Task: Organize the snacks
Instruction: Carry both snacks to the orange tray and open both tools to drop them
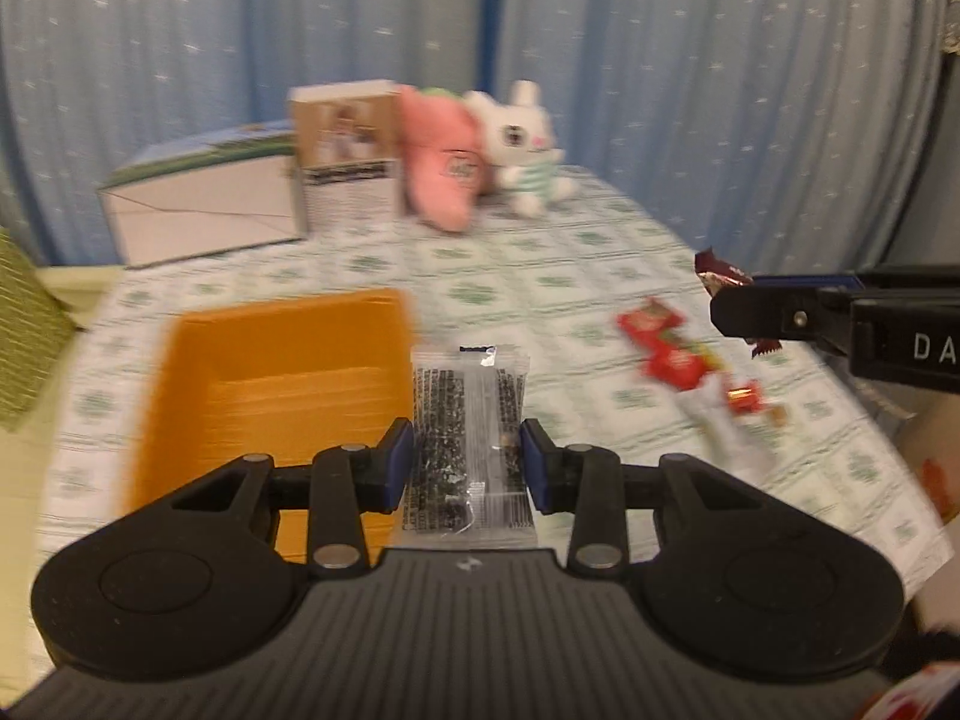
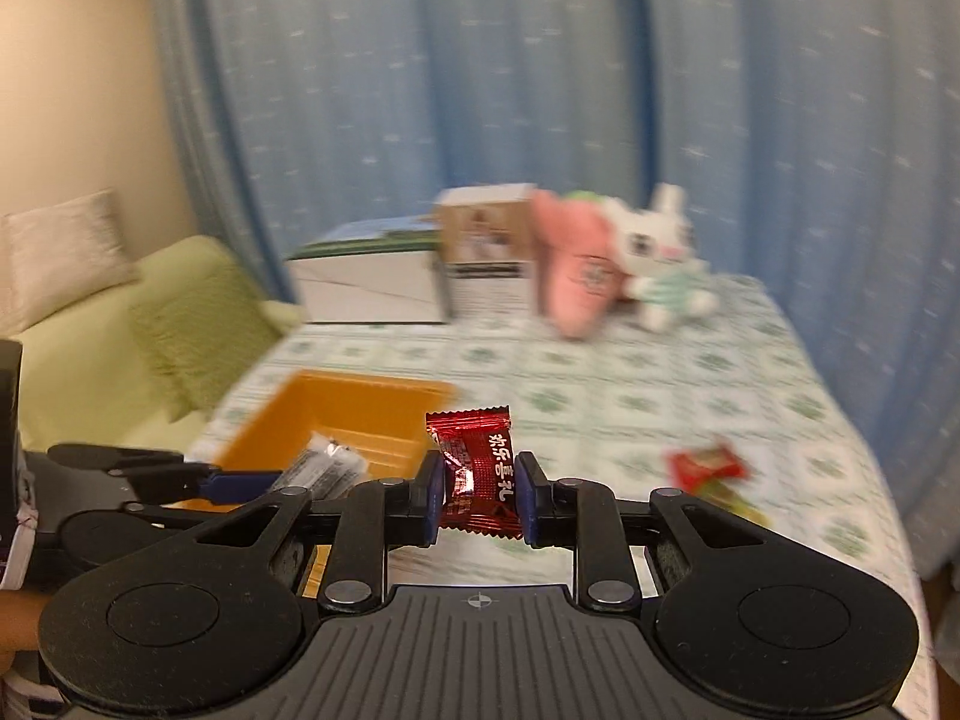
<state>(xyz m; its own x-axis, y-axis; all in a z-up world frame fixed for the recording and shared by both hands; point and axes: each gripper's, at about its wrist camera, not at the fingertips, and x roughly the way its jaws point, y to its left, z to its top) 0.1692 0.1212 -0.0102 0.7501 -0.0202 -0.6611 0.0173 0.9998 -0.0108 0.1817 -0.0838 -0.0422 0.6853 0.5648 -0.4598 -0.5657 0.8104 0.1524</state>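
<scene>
My left gripper [image 1: 468, 468] is shut on a clear snack packet with black print [image 1: 468, 420], held above the table beside the right edge of an open orange box [image 1: 264, 372]. My right gripper [image 2: 478, 495] is shut on a dark red foil candy [image 2: 477, 468], held above the table right of the orange box [image 2: 360, 414]. The right gripper also shows at the right edge of the left wrist view [image 1: 729, 306], and the left gripper shows at the left of the right wrist view [image 2: 282, 474]. Red wrapped snacks [image 1: 666, 348] lie loose on the tablecloth.
A white carton [image 1: 204, 204], a brown box [image 1: 348, 156], a pink carrot plush [image 1: 444, 162] and a white bunny plush [image 1: 528, 144] stand at the table's far edge before blue curtains. A green sofa [image 2: 180, 324] is left of the table.
</scene>
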